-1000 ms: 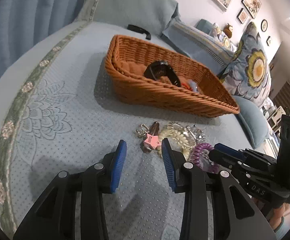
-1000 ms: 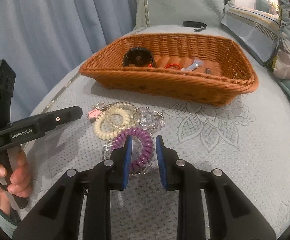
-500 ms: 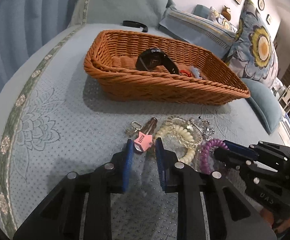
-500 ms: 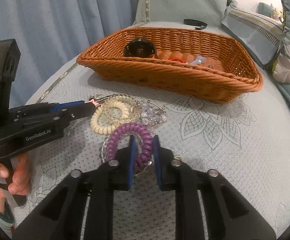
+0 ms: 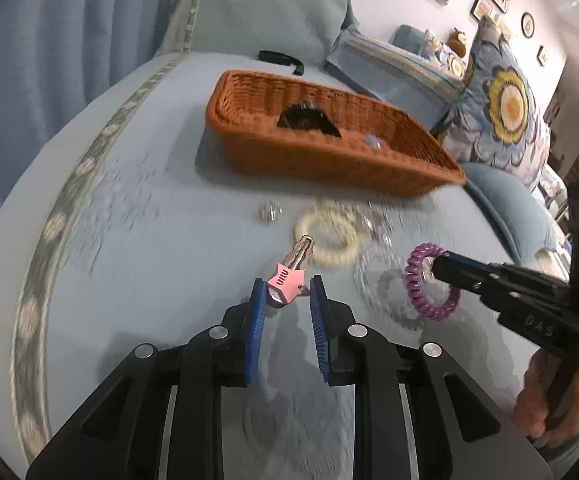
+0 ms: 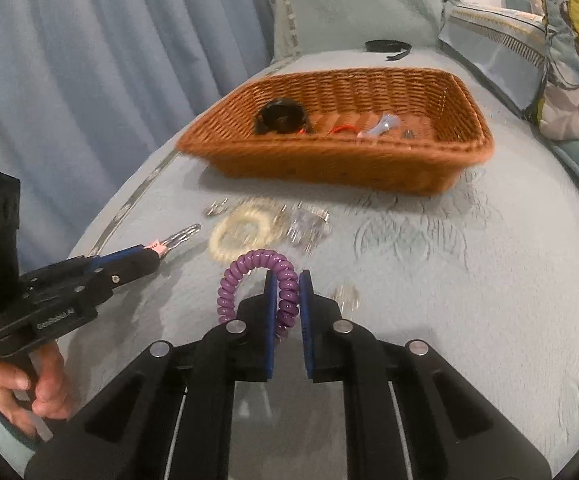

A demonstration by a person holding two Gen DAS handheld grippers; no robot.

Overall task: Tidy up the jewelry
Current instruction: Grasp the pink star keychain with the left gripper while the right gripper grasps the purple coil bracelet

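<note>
Jewelry partly sorted: several pieces lie in my basket [image 6: 369, 160]; left gripper [image 5: 287, 294] clamps a pink hair clip [image 5: 289, 276], right gripper [image 6: 285, 294] a purple coil bracelet [image 6: 249, 266]; cream coil [image 6: 241, 236] and clear beads [image 6: 309, 224] remain on the bed [image 6: 489, 280].

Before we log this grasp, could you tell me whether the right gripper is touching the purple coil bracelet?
Touching. In the right wrist view the right gripper has both blue pads pressed against the purple coil bracelet, which stands lifted between them.
</note>
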